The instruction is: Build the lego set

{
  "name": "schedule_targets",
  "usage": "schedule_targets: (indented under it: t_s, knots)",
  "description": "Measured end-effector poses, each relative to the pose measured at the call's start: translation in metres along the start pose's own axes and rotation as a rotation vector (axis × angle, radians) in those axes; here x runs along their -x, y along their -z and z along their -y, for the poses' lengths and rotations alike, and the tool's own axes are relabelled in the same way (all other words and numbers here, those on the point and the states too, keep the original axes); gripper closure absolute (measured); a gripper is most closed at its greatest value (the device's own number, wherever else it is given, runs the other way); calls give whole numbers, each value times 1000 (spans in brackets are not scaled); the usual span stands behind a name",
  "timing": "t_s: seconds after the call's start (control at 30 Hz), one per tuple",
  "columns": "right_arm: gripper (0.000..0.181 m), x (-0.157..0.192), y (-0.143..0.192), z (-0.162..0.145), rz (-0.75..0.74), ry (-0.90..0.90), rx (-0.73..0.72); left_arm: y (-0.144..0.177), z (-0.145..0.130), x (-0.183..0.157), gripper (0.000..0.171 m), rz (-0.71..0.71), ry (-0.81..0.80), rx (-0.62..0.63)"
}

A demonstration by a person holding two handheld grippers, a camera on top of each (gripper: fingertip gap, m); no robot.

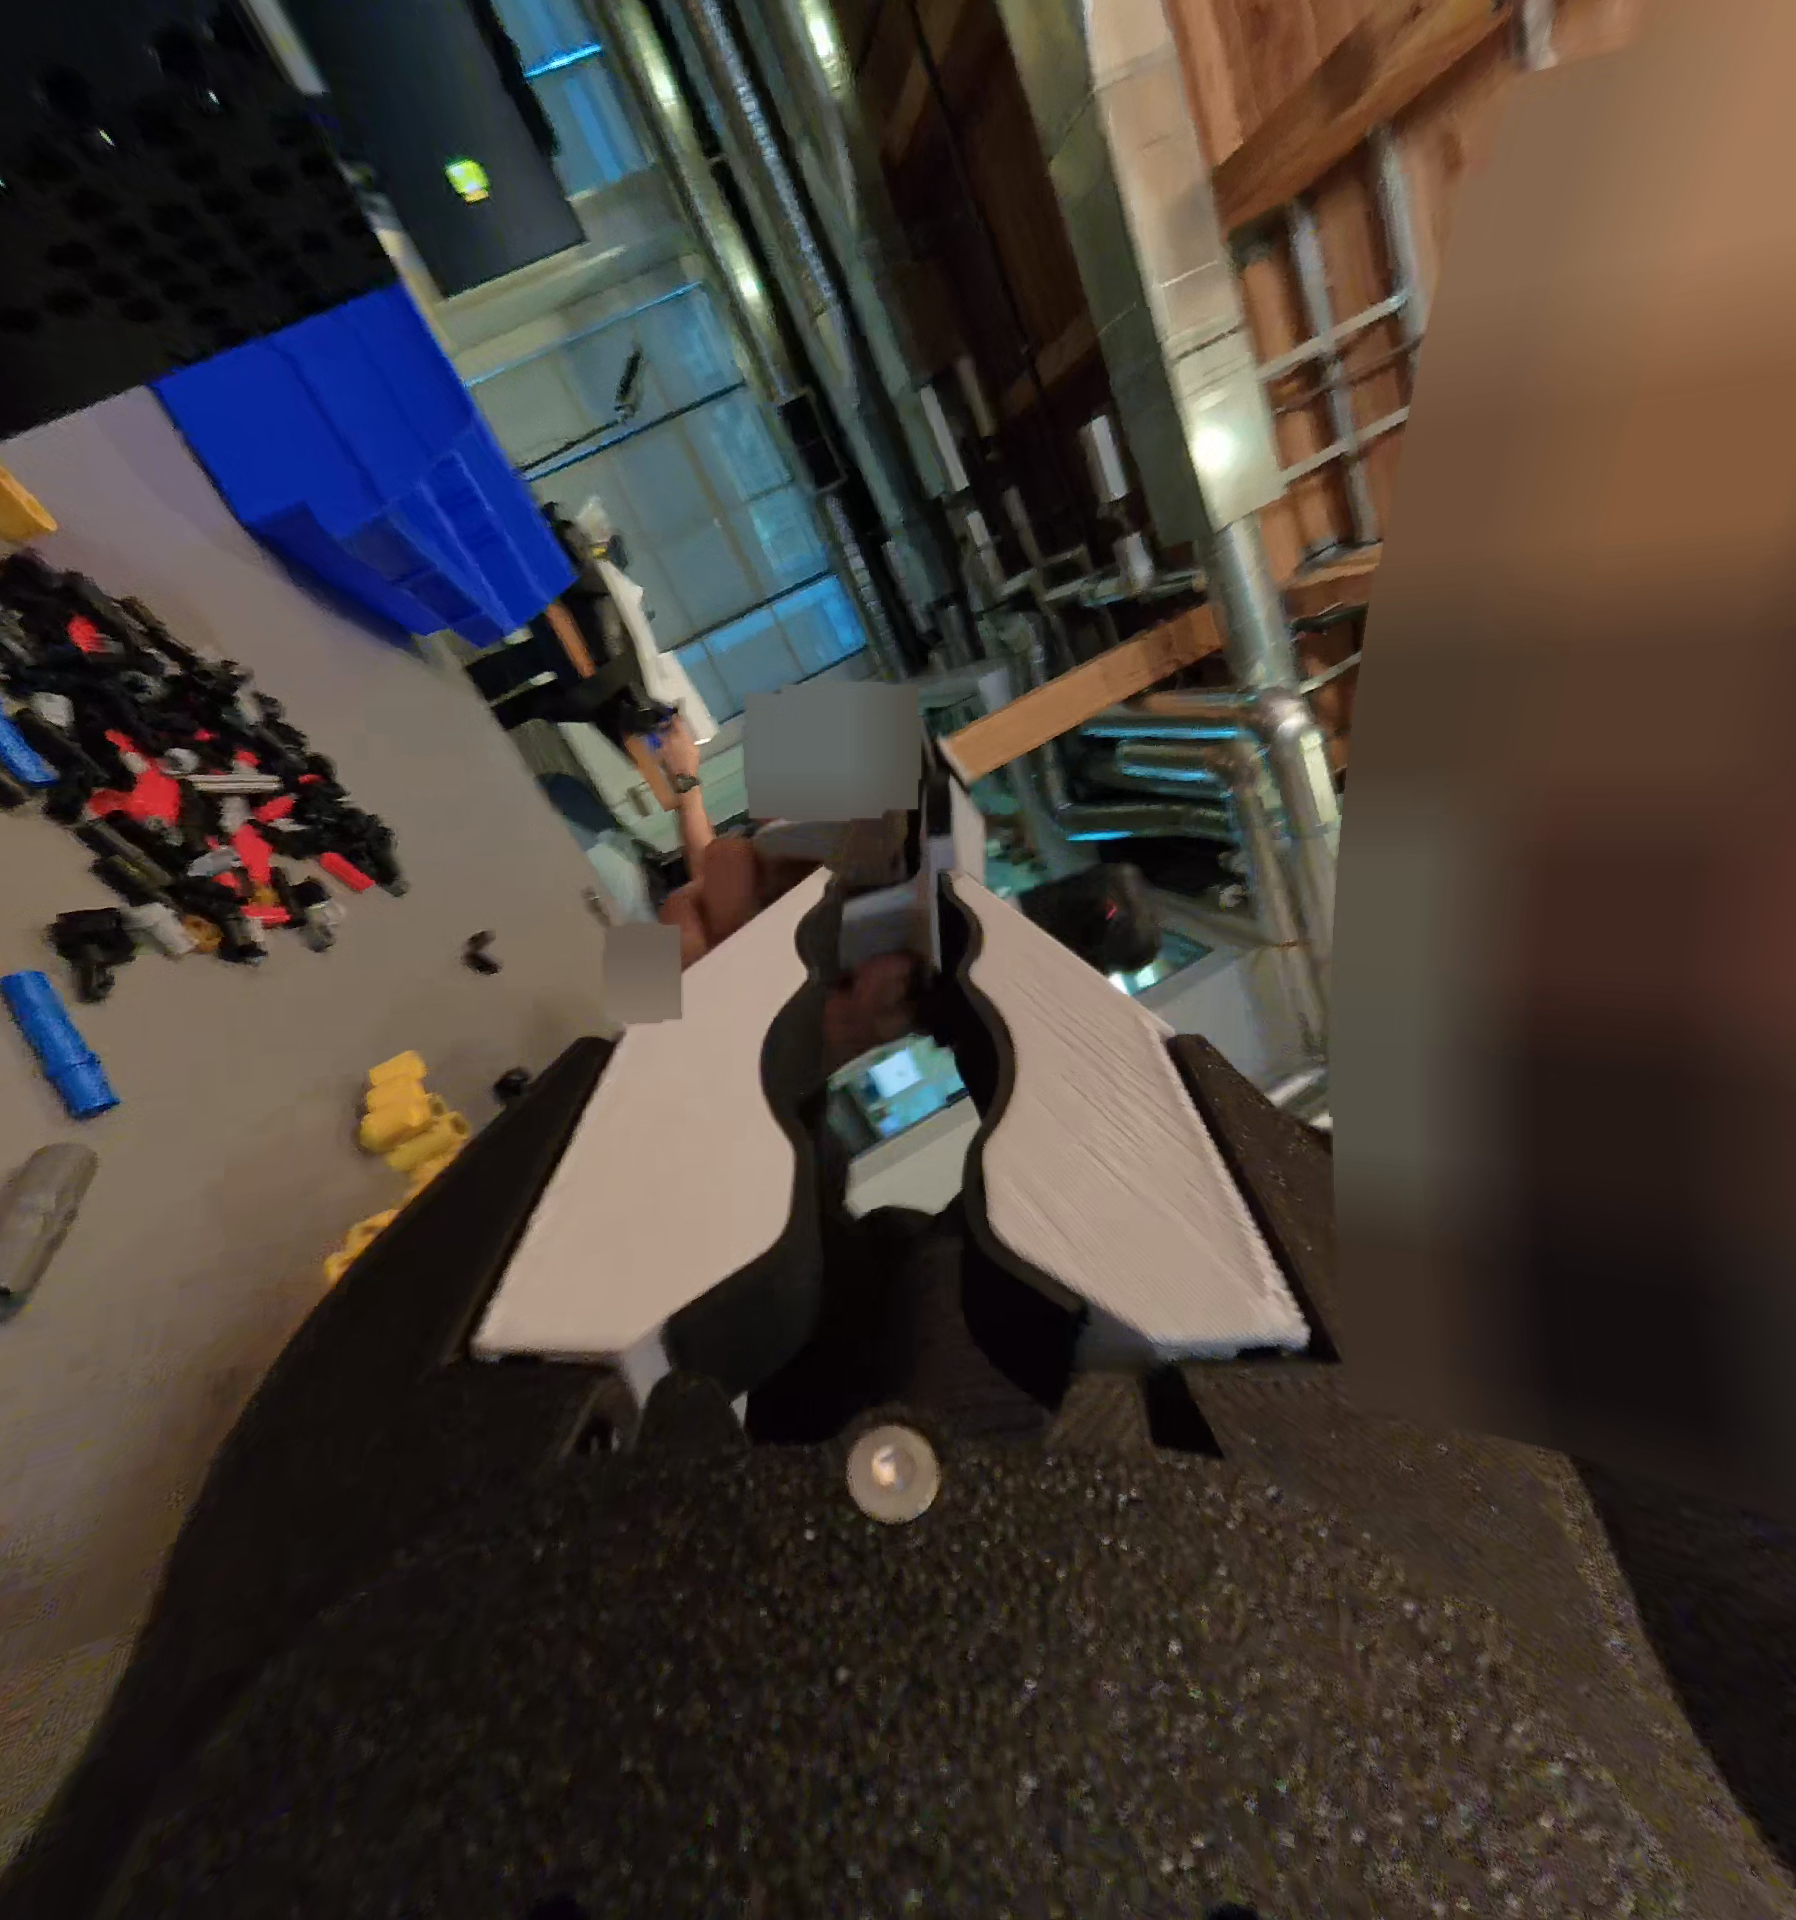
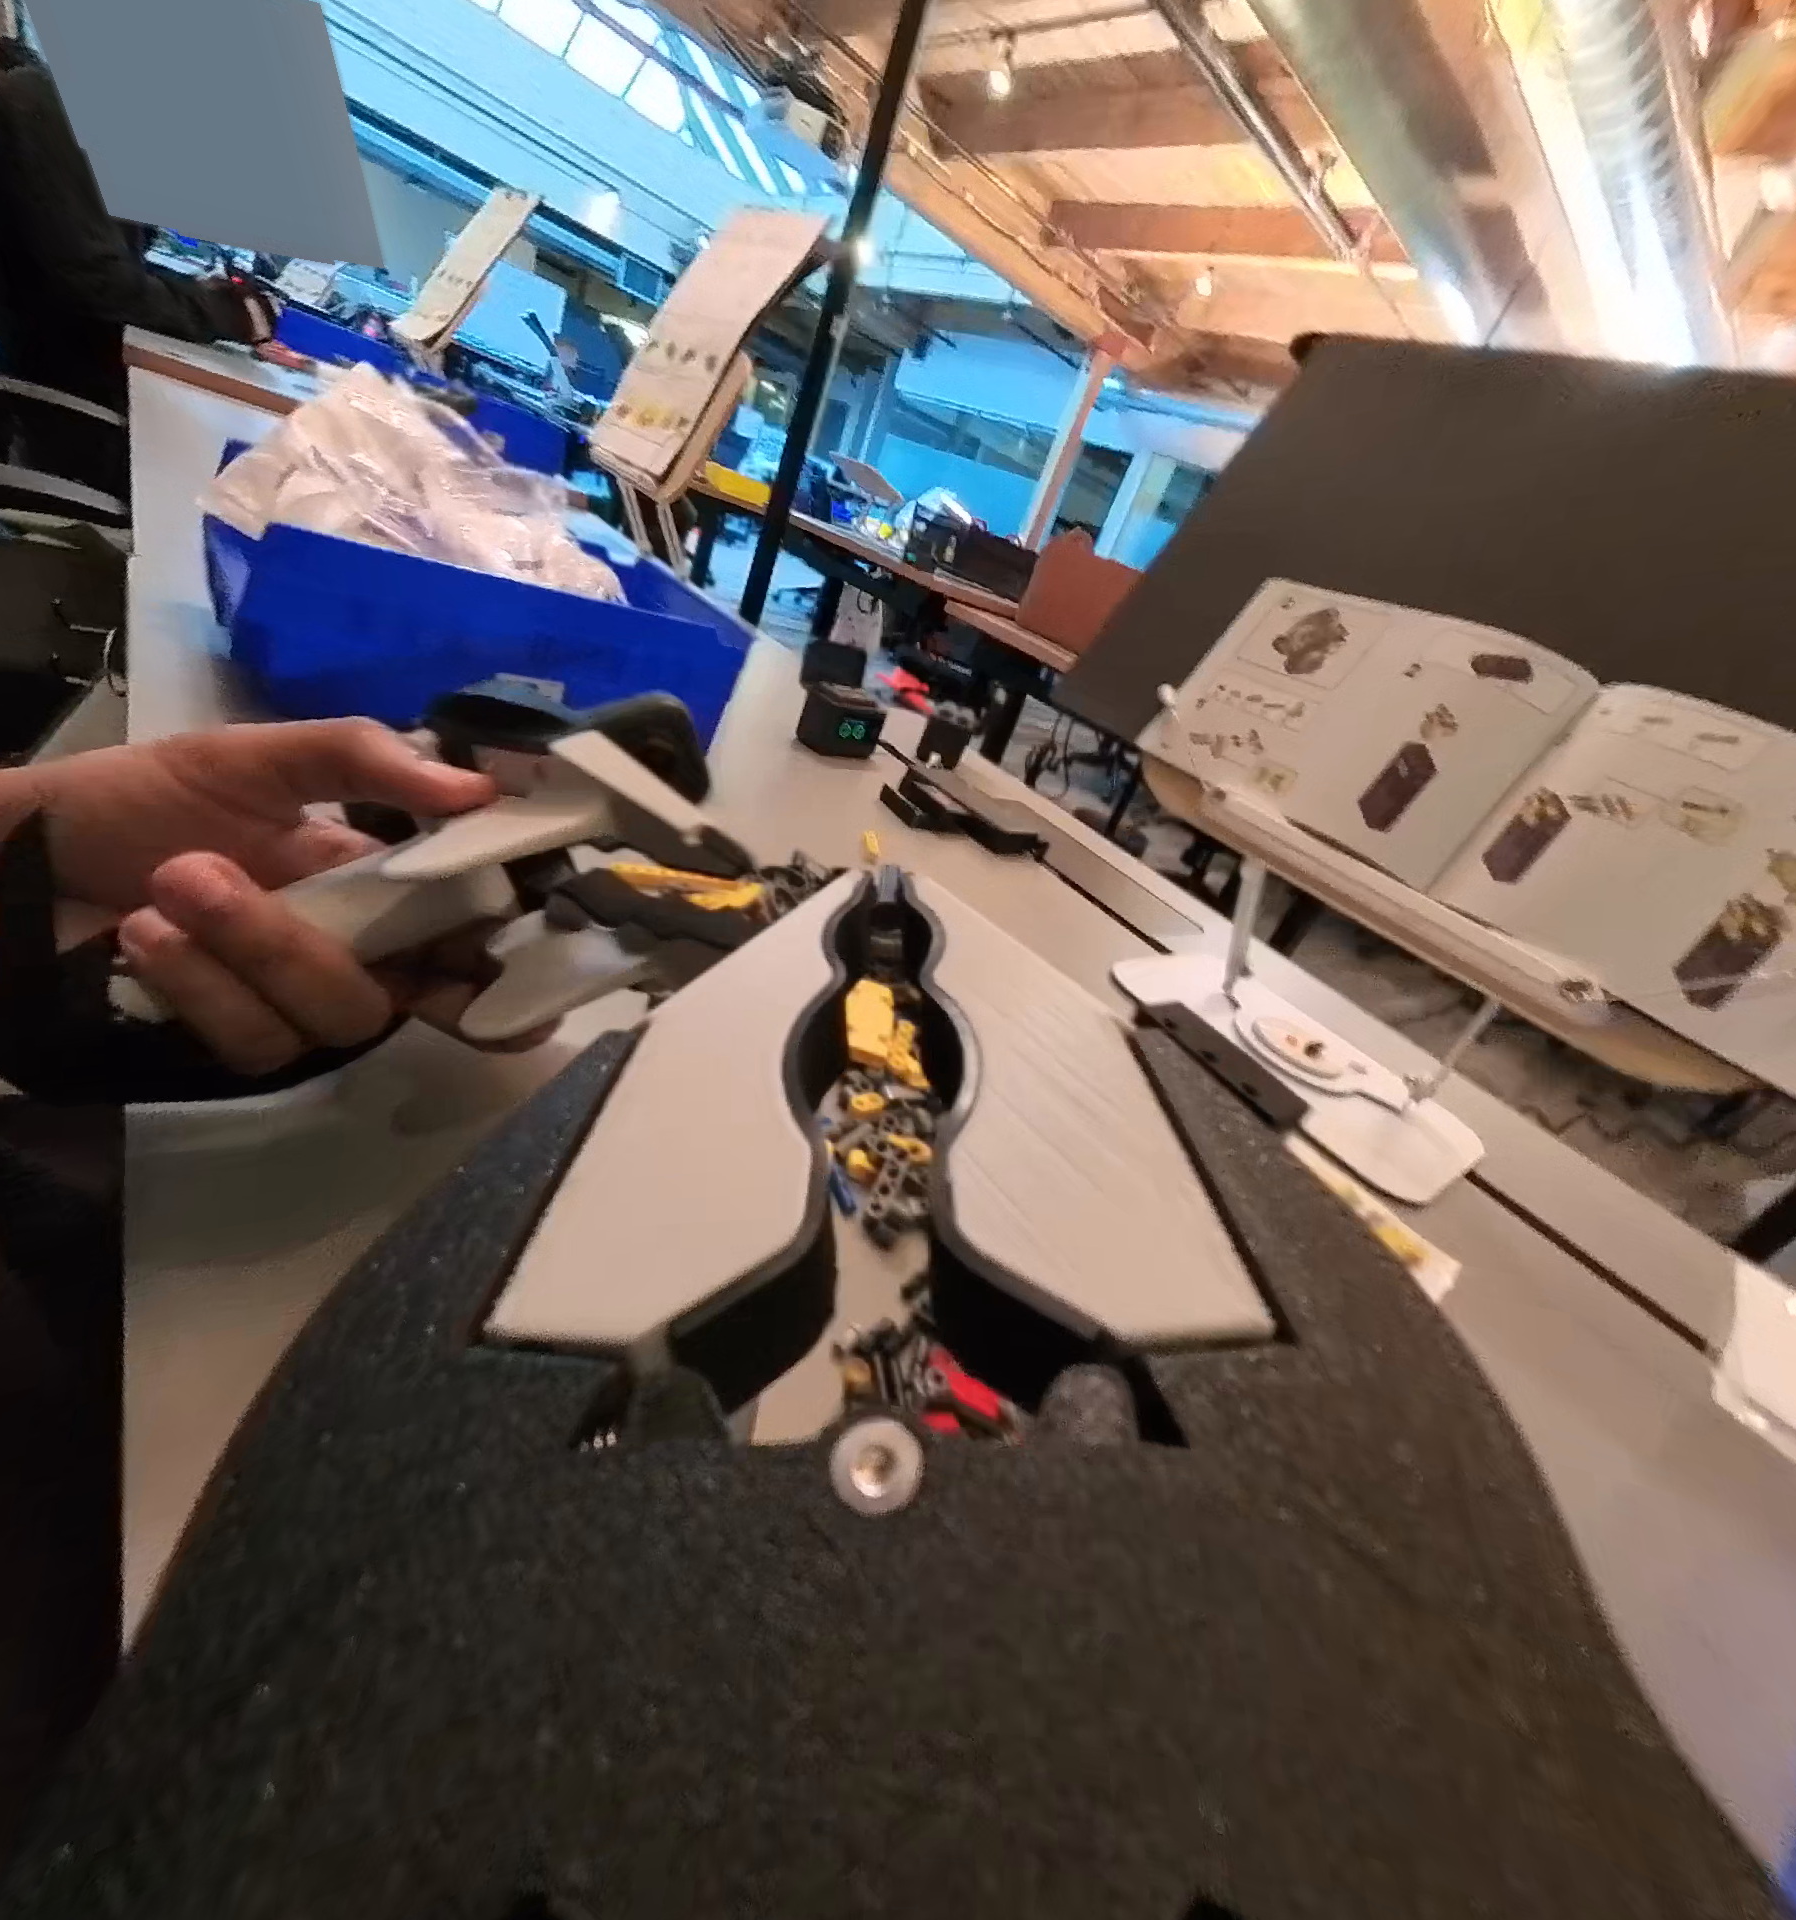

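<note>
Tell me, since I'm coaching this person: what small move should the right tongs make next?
Probably open the right tongs: their tips look shut over the pile of small yellow, black and grey plastic bricks, so they cannot take a piece until they part.

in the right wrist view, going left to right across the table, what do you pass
Hand holding the left gripper → blue bin → right gripper over loose bricks → white stand base → open instruction booklet.
</note>
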State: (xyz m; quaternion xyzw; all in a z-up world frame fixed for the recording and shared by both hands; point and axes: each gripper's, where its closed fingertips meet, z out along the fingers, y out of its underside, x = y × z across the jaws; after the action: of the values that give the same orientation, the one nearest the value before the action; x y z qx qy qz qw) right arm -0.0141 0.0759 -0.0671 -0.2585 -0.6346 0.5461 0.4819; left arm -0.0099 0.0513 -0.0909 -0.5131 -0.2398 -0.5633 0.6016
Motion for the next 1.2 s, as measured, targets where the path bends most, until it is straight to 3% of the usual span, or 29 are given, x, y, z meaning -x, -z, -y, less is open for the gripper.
schedule_targets:
  t_s: [0.13,0.33,0.47,0.53,0.7,0.87,1.2]
  knots:
    - [177,-19,18,-18,86,-167,193,0,-14,30,146,292,-218,127]
    - [176,-5,39,-75,273,-281,653,0,-38,69,143,622,-518,350]
    - [176,12,45,-97,409,-190,877,1,-46,88,103,788,-706,452]
    - [176,18,43,-99,473,-157,922,-2,-53,91,89,805,-771,501]
    - [176,22,39,-109,593,-90,1033,-8,-67,96,91,775,-802,596]
    - [176,29,38,-110,686,-56,1082,-6,-63,101,115,798,-874,641]
    - [176,34,37,-118,748,-45,1114,-1,-57,111,126,815,-864,697]
